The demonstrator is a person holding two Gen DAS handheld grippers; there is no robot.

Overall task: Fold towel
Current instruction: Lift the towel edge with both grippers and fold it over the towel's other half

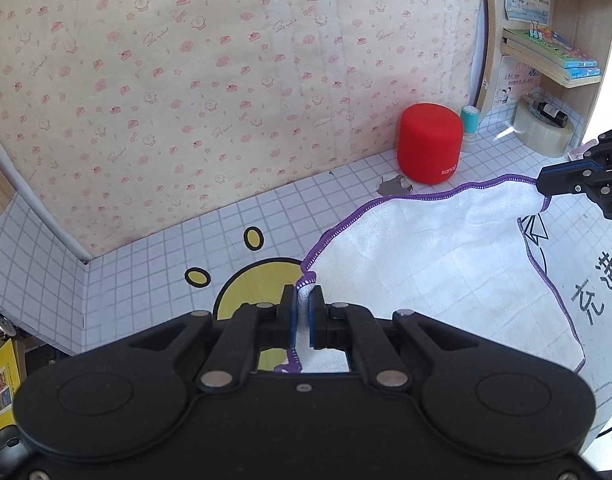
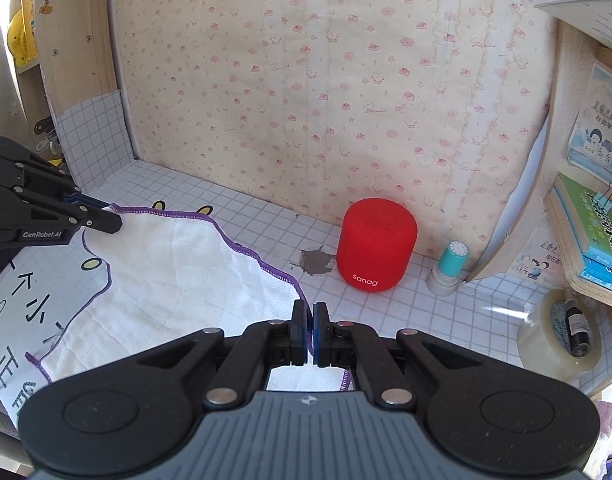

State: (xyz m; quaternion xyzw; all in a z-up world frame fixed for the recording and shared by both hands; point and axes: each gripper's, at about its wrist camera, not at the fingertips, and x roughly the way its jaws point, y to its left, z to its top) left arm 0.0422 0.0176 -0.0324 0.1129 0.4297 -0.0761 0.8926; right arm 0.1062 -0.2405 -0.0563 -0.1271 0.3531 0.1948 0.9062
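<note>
A white towel (image 1: 437,248) with a purple stitched hem lies spread over the gridded desk mat. My left gripper (image 1: 304,300) is shut on one corner of it, white cloth bunched between the blue pads. In the right wrist view the towel (image 2: 170,276) stretches leftward, and my right gripper (image 2: 310,320) is shut on its other far corner. Each gripper shows in the other's view: the right gripper (image 1: 545,188) pinches the hem at the far right, the left gripper (image 2: 106,216) holds the hem at the far left. The edge between them sags slightly.
A red cylindrical speaker (image 1: 429,142) stands at the back against the patterned wall, beside a teal-topped stamp (image 1: 469,124). A roll of clear tape (image 1: 543,128) holding a small dark bottle sits under a wooden shelf with books (image 1: 553,54). A torn patch (image 2: 315,262) marks the mat.
</note>
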